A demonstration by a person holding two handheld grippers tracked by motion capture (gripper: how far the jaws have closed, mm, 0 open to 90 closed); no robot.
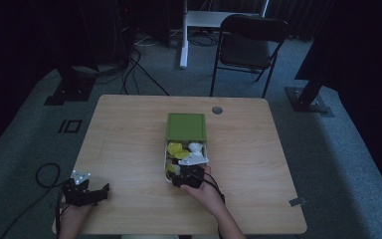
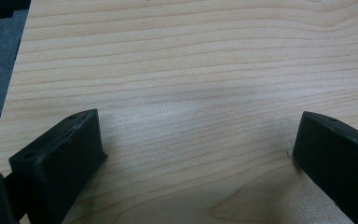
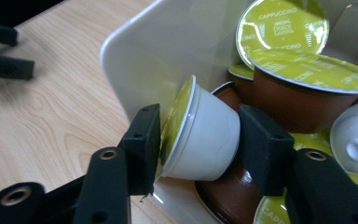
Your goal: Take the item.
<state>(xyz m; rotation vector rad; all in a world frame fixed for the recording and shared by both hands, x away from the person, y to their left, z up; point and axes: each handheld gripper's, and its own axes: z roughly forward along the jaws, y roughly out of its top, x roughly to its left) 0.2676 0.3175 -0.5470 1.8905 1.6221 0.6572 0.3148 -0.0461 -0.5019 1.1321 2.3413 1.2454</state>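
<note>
My right claw (image 3: 198, 135) closes on a small white plastic coffee capsule with a yellow-green foil lid (image 3: 200, 135), one pad on the lid, the other on its base. The capsule lies on its side in the near corner of a white rectangular box (image 3: 144, 51) among brown capsules (image 3: 298, 100). The high view adds the box's green lid (image 1: 186, 126), lying just beyond it on the pale wooden counter (image 1: 124, 144). My left claw (image 2: 196, 154) rests wide and empty over bare wood.
</note>
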